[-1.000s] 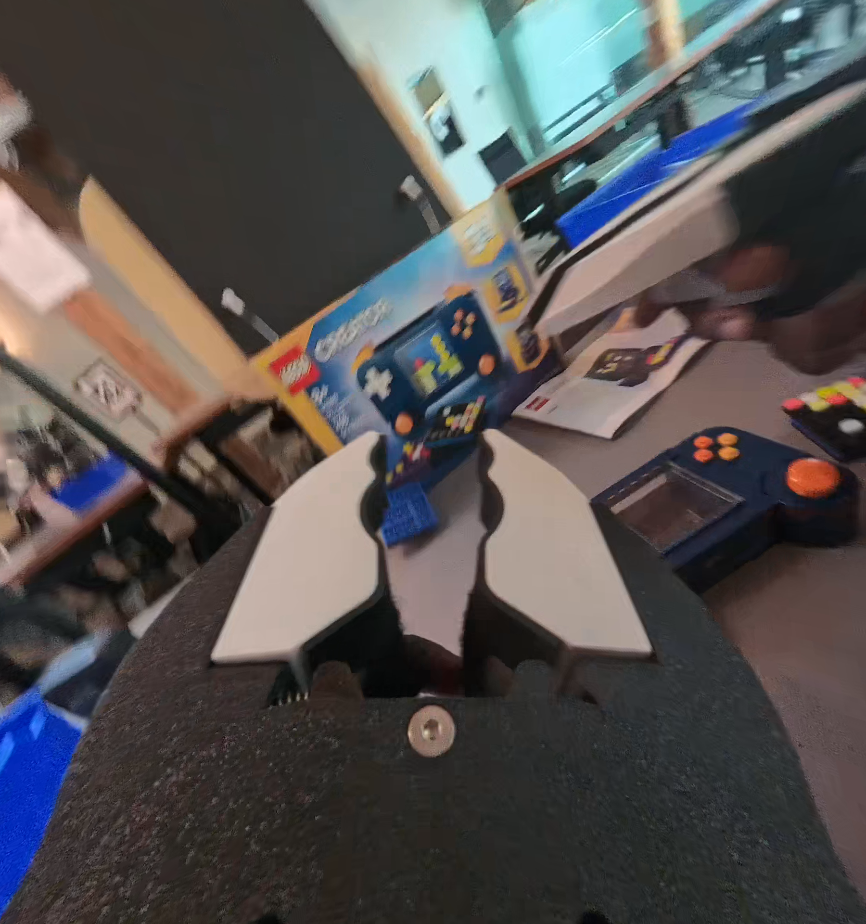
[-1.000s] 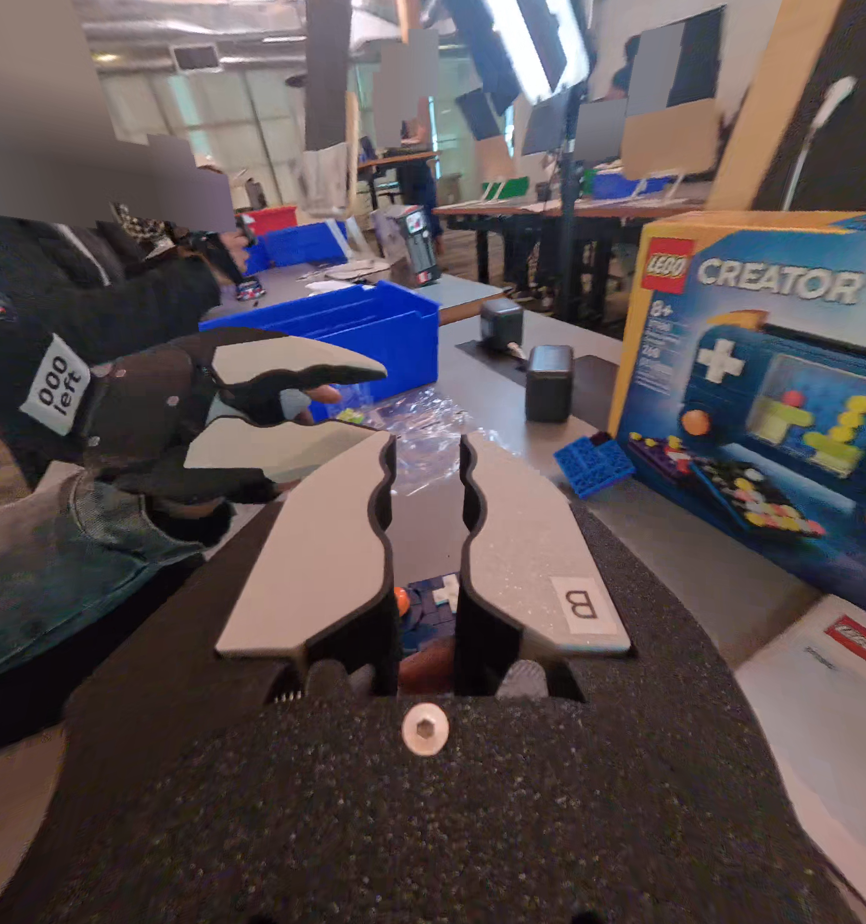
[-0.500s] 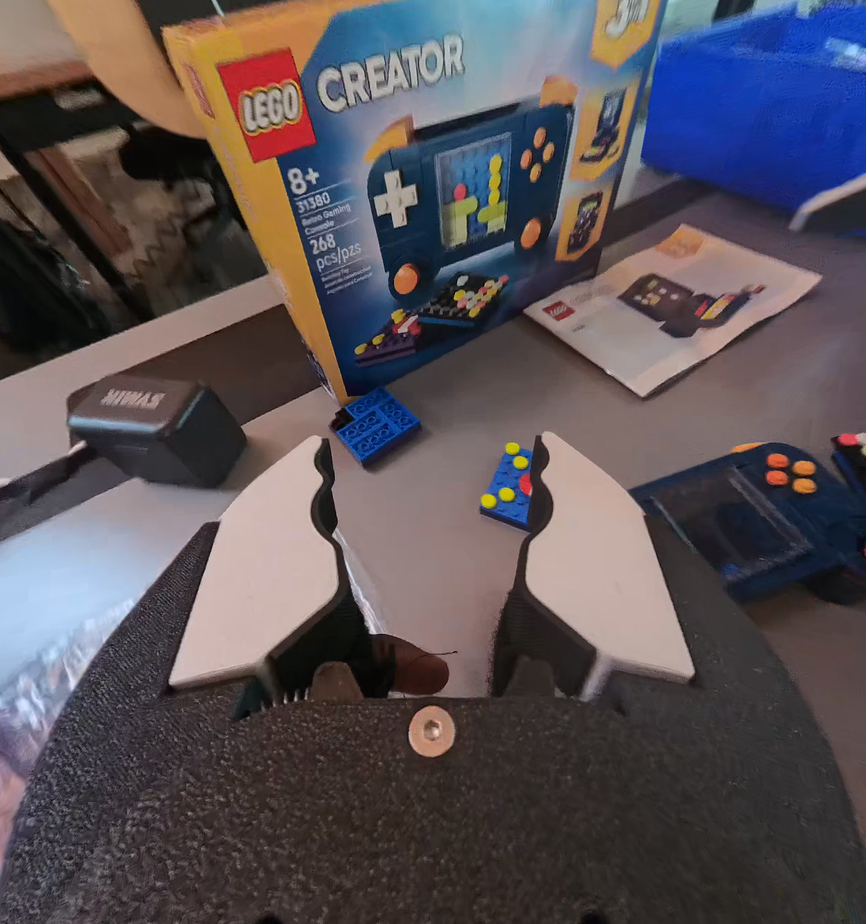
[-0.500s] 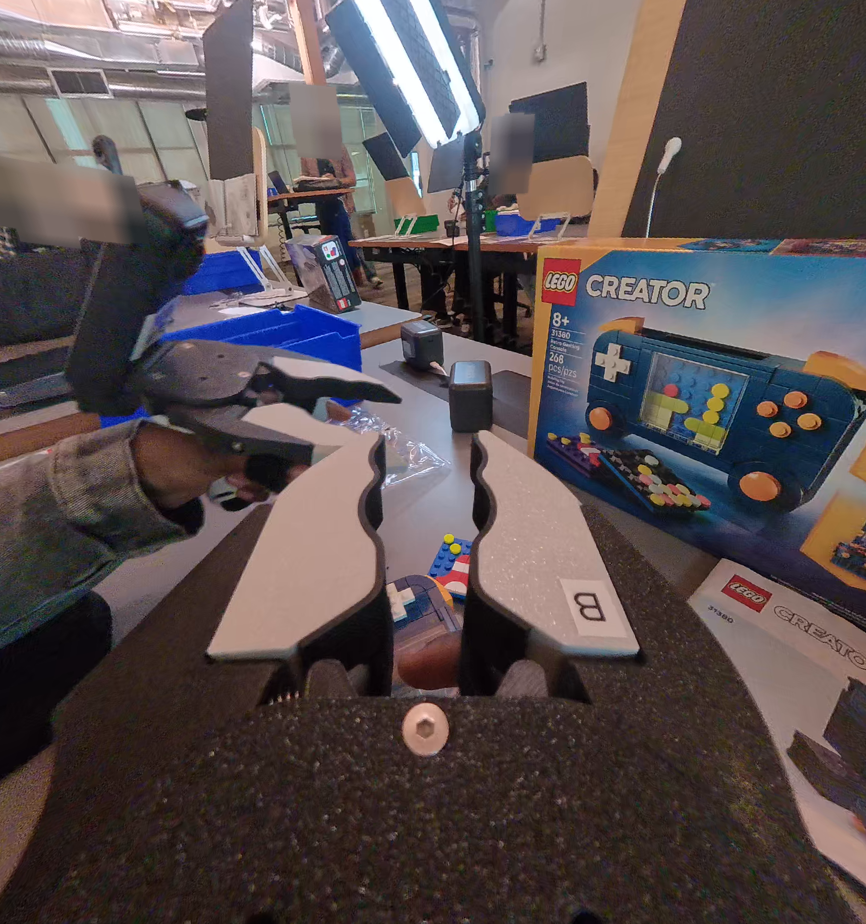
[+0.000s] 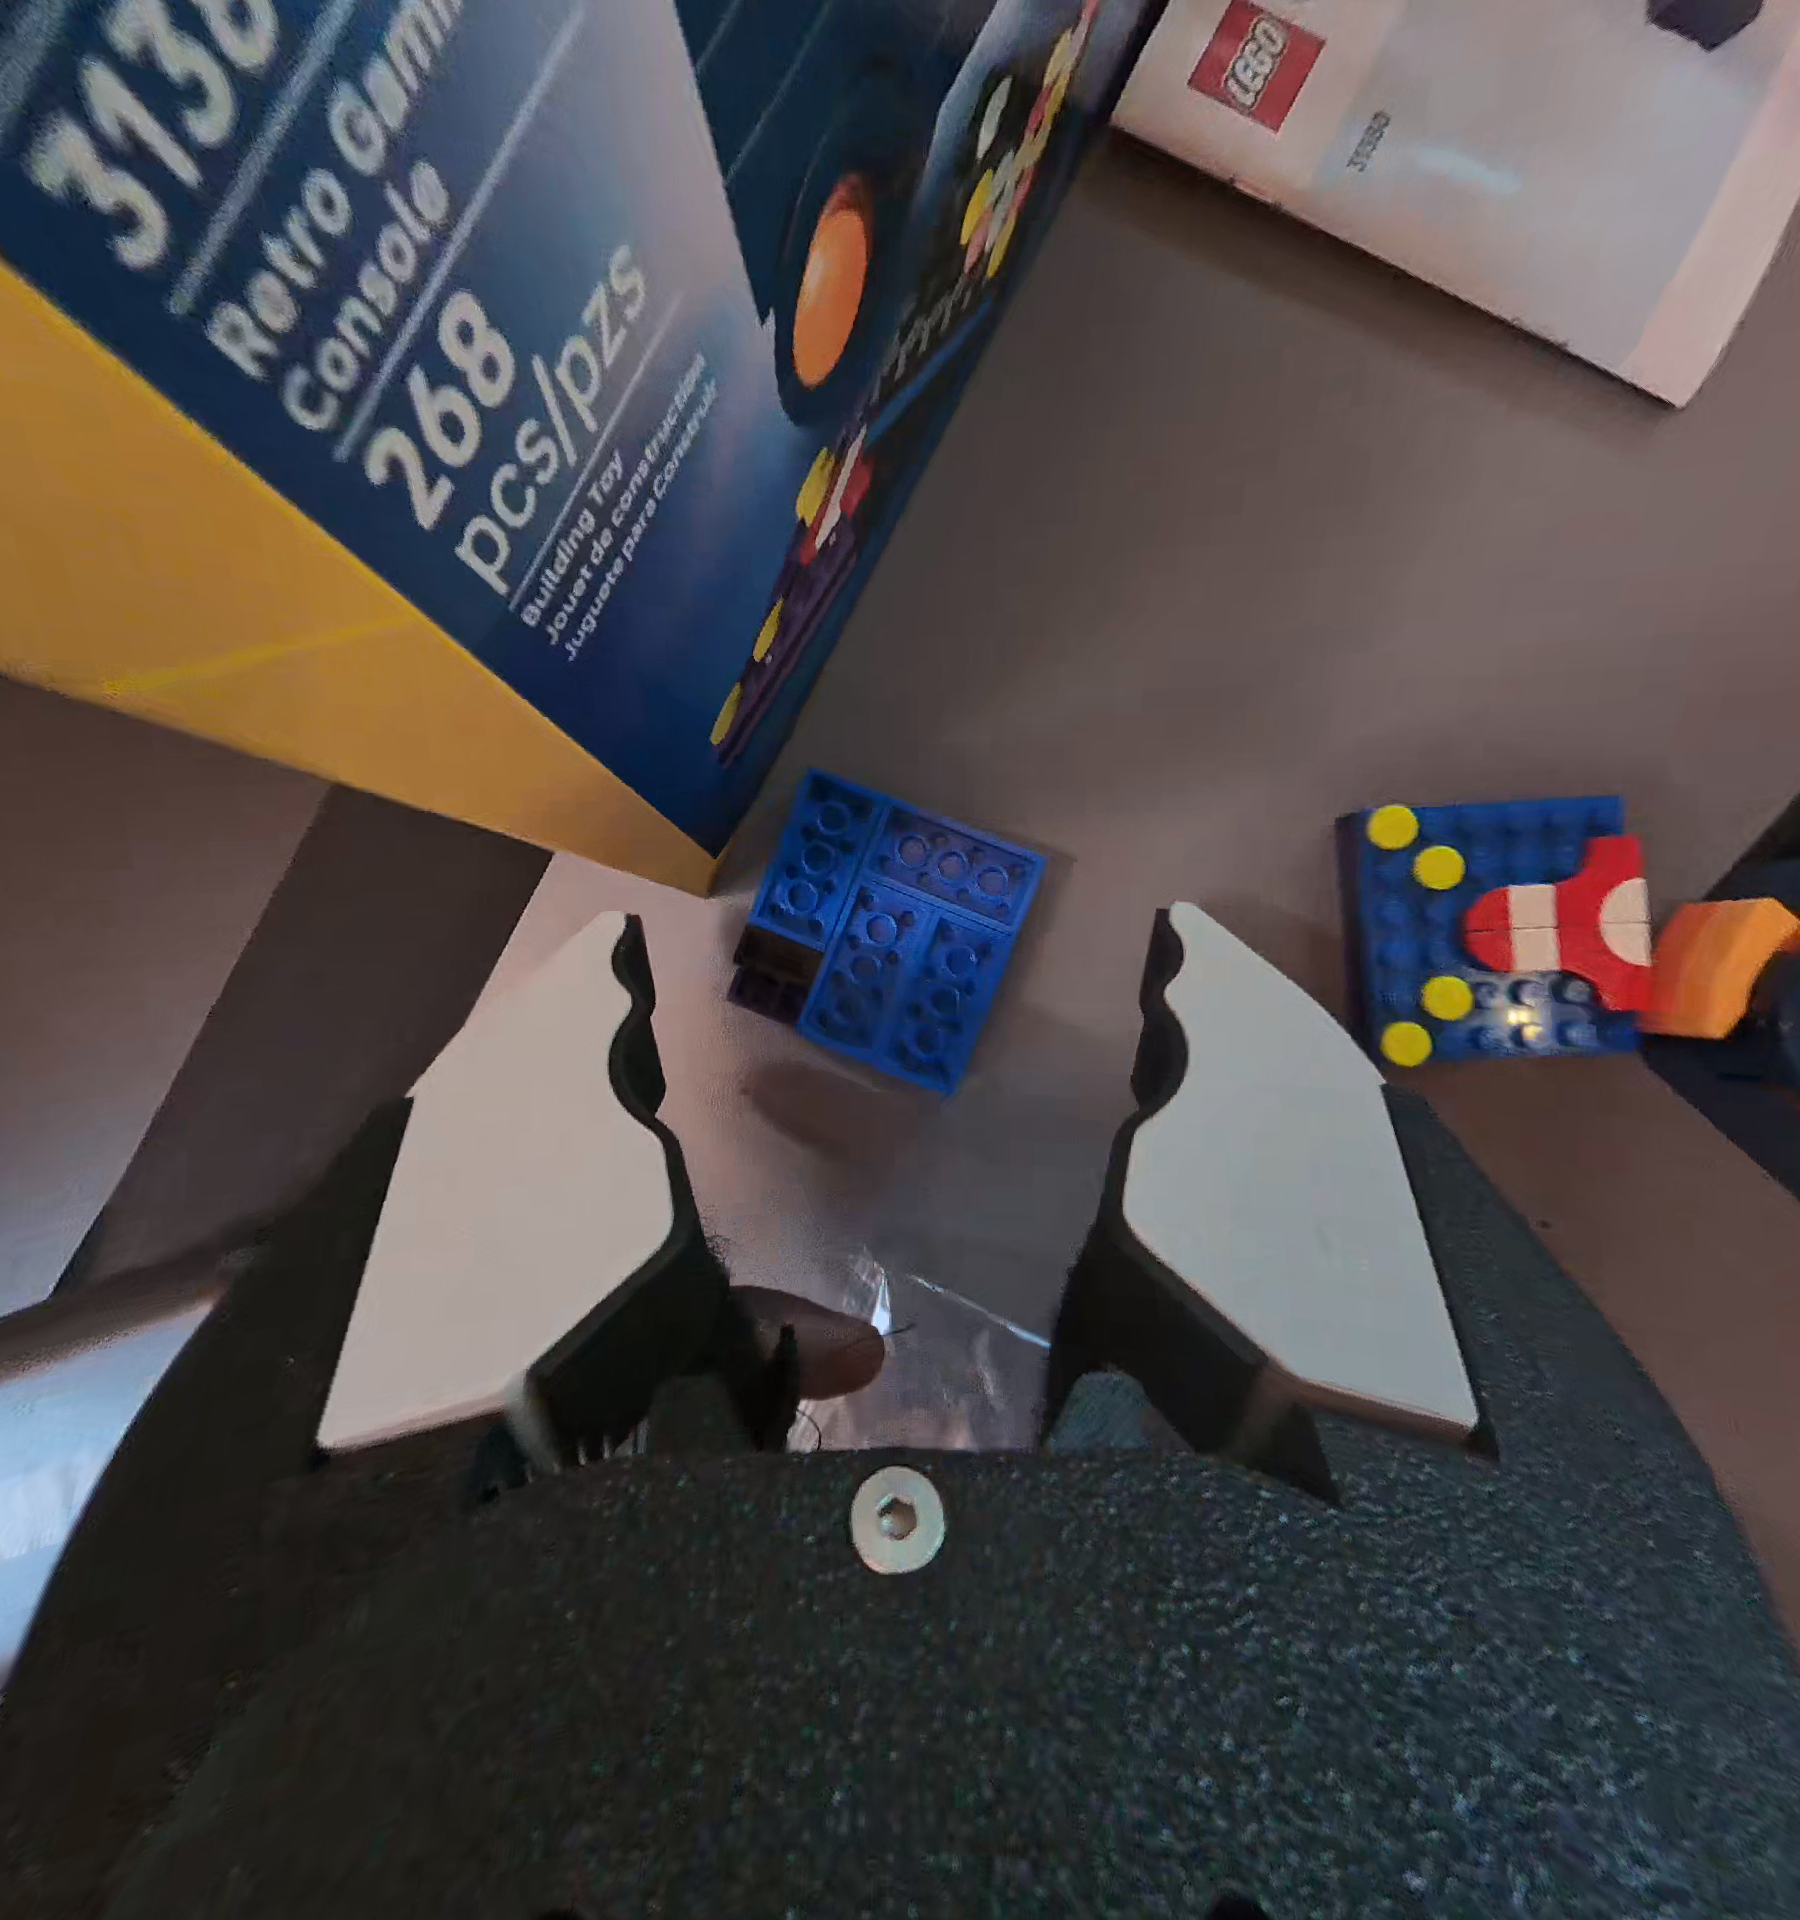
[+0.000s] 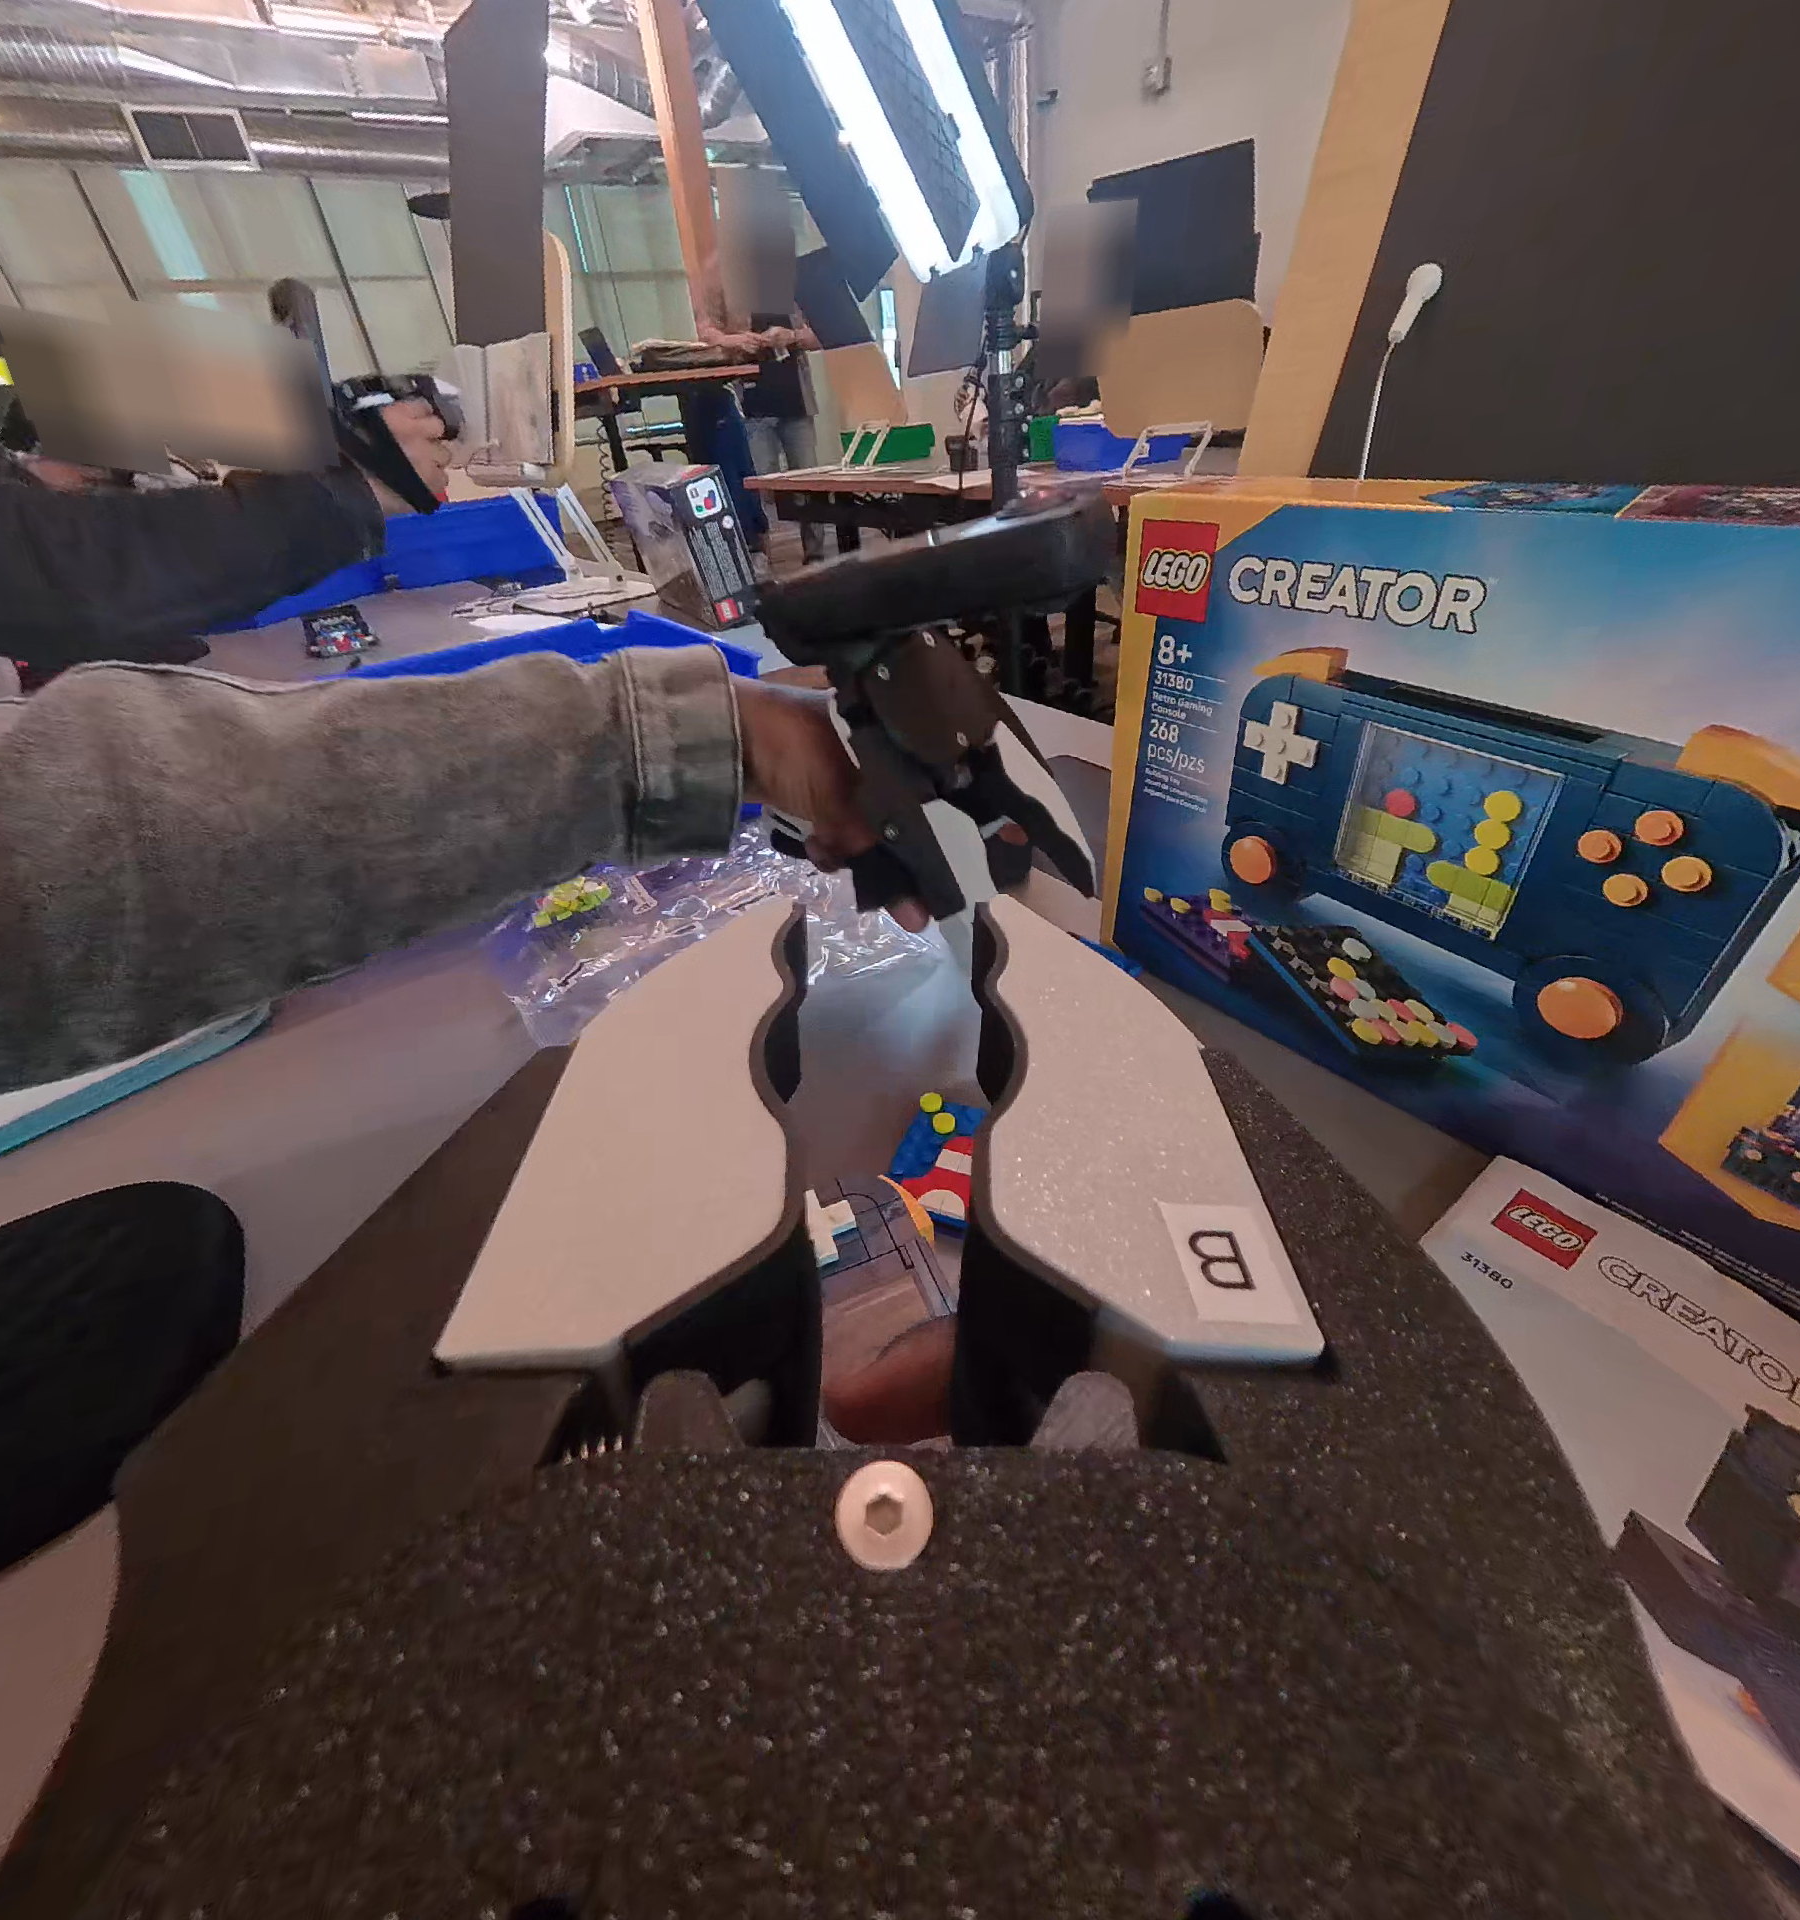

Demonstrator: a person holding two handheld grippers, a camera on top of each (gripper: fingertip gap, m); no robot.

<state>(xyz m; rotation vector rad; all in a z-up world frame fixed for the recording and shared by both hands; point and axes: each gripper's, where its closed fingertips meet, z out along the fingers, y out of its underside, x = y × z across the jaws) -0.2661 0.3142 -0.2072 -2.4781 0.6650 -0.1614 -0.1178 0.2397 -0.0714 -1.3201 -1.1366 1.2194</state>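
Blue plate (image 5: pixel 891 935) nearer L gripper (image 5: pixel 896 935) now

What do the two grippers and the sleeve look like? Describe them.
Both grippers, left and right, have flat pale grey fingers with wavy black inner edges on a grainy black body with one silver screw. The right finger bears a white lettered sticker. The arm wears a grey denim sleeve.

The right gripper (image 6: pixel 888 977) hangs over the grey table (image 6: pixel 356 1101), jaws narrowly parted, empty. Beyond its tips the left gripper (image 6: pixel 1021 852) angles down beside the toy box (image 6: pixel 1498 790), left of it.
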